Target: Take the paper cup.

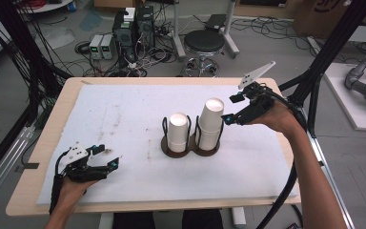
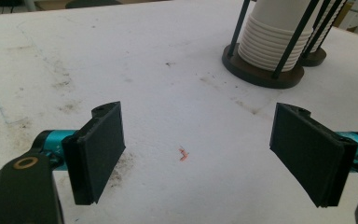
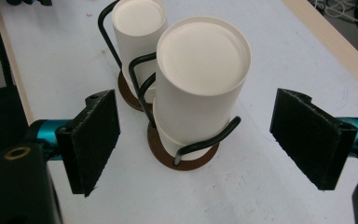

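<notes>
Closest to the camera in the high view is the person's left hand, resting low on the near-left part of the table point(image 1: 38, 157), with the left gripper point(image 1: 108, 162) lying almost flat on the white mat point(image 1: 124, 109) and pointing roughly toward the cups. Its jaws are parted about halfway with nothing between them; in the left gripper view you just see bare, stained mat and a tiny reddish scrap point(image 2: 183, 154) in the gap.

Over on the right, the right gripper point(image 1: 231, 108) is held up in the air just beside the top of the taller cup stack point(image 1: 210, 121), apart from it, not touching. Its jaws are wide open and empty too. The right gripper view looks down at that stack from above, with the upturned base of the top cup sitting between the two black pads but clearly farther off.

Both stacks of white paper cups stand upside down in a dark twin holder point(image 1: 190, 147) with black wire loops, about mid-table. The shorter cup stack point(image 1: 177, 132) is on the left, the taller one on the right, right next to each other. From the left gripper view you can see the ribbed rims of the nested cups near the holder's round base.
</notes>
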`<state>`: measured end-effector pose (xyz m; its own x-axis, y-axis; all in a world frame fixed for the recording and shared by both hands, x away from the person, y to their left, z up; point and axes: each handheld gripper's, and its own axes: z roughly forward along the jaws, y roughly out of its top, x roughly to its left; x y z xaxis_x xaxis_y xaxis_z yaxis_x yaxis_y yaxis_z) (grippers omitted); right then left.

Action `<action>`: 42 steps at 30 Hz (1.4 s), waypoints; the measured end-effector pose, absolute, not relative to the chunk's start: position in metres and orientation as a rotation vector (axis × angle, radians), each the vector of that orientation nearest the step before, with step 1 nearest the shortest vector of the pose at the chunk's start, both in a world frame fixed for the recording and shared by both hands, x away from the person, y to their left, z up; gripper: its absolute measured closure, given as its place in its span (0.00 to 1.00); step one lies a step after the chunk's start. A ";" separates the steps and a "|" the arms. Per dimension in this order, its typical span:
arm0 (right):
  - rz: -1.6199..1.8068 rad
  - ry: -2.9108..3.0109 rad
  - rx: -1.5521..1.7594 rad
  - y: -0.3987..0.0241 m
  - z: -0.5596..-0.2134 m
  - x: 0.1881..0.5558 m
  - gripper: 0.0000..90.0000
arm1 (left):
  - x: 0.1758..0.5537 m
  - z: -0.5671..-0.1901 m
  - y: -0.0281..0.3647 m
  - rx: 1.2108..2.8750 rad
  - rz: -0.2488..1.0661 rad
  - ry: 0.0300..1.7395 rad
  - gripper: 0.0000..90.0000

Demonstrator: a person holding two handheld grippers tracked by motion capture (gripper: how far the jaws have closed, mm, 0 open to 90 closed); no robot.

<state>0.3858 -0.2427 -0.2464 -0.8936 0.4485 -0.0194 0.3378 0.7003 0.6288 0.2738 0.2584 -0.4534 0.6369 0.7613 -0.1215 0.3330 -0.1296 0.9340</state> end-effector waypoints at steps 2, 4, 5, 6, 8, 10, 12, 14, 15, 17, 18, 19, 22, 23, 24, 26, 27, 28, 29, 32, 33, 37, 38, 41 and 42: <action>0.917 2.751 0.636 -0.237 -0.245 0.390 0.18 | 0.273 -0.453 0.258 1.722 0.473 0.896 0.20; 0.872 2.777 0.635 -0.232 -0.243 0.395 0.19 | 0.273 -0.453 0.258 1.724 0.475 0.892 0.20; 0.842 2.784 0.626 -0.230 -0.243 0.397 0.19 | 0.273 -0.453 0.258 1.726 0.475 0.892 0.20; 0.842 2.784 0.626 -0.230 -0.243 0.397 0.19 | 0.274 -0.453 0.258 1.726 0.474 0.893 0.20; 0.789 2.804 0.614 -0.225 -0.241 0.401 0.19 | 0.274 -0.453 0.258 1.729 0.471 0.895 0.20; 0.781 2.803 0.608 -0.224 -0.241 0.402 0.19 | 0.274 -0.453 0.258 1.729 0.468 0.898 0.20; 0.764 2.809 0.601 -0.221 -0.239 0.405 0.19 | 0.275 -0.453 0.258 1.733 0.463 0.899 0.20; 0.739 2.813 0.601 -0.218 -0.238 0.408 0.19 | 0.275 -0.453 0.257 1.740 0.464 0.899 0.20; 0.726 2.821 0.600 -0.217 -0.237 0.410 0.19 | 0.275 -0.453 0.257 1.741 0.464 0.897 0.20; 0.701 2.828 0.591 -0.211 -0.236 0.413 0.19 | 0.275 -0.453 0.257 1.744 0.463 0.897 0.20; 0.701 2.828 0.591 -0.211 -0.236 0.413 0.19 | 0.275 -0.453 0.257 1.744 0.463 0.897 0.20; 0.702 2.837 0.581 -0.207 -0.236 0.413 0.19 | 0.275 -0.453 0.257 1.747 0.462 0.895 0.20; 0.685 2.851 0.571 -0.203 -0.238 0.415 0.19 | 0.275 -0.453 0.257 1.742 0.463 0.894 0.20; 0.675 2.857 0.571 -0.201 -0.240 0.416 0.19 | 0.275 -0.453 0.257 1.741 0.463 0.894 0.20; 0.666 2.857 0.571 -0.200 -0.242 0.416 0.19 | 0.275 -0.453 0.257 1.742 0.463 0.893 0.19; 0.647 2.870 0.571 -0.197 -0.245 0.417 0.19 | 0.275 -0.453 0.257 1.742 0.462 0.894 0.20; 0.639 2.876 0.559 -0.194 -0.246 0.418 0.19 | 0.275 -0.453 0.257 1.746 0.463 0.894 0.20; 0.639 2.876 0.559 -0.194 -0.246 0.418 0.19 | 0.275 -0.453 0.257 1.747 0.463 0.893 0.20; 0.640 2.884 0.555 -0.192 -0.247 0.418 0.19 | 0.275 -0.453 0.257 1.750 0.464 0.891 0.20; 0.628 2.892 0.554 -0.190 -0.249 0.419 0.19 | 0.275 -0.453 0.257 1.750 0.466 0.889 0.20; 0.623 2.894 0.555 -0.189 -0.249 0.419 0.19 | 0.275 -0.453 0.256 1.751 0.466 0.888 0.20; 0.619 2.903 0.553 -0.187 -0.251 0.420 0.19 | 0.275 -0.453 0.257 1.750 0.466 0.888 0.20; 0.618 2.906 0.551 -0.187 -0.251 0.421 0.19 | 0.275 -0.453 0.257 1.752 0.466 0.887 0.20; 0.603 2.909 0.550 -0.186 -0.252 0.421 0.27 | 0.275 -0.453 0.256 1.751 0.465 0.888 0.20; 0.589 2.919 0.525 -0.185 -0.252 0.421 0.34 | 0.275 -0.453 0.256 1.751 0.464 0.889 0.20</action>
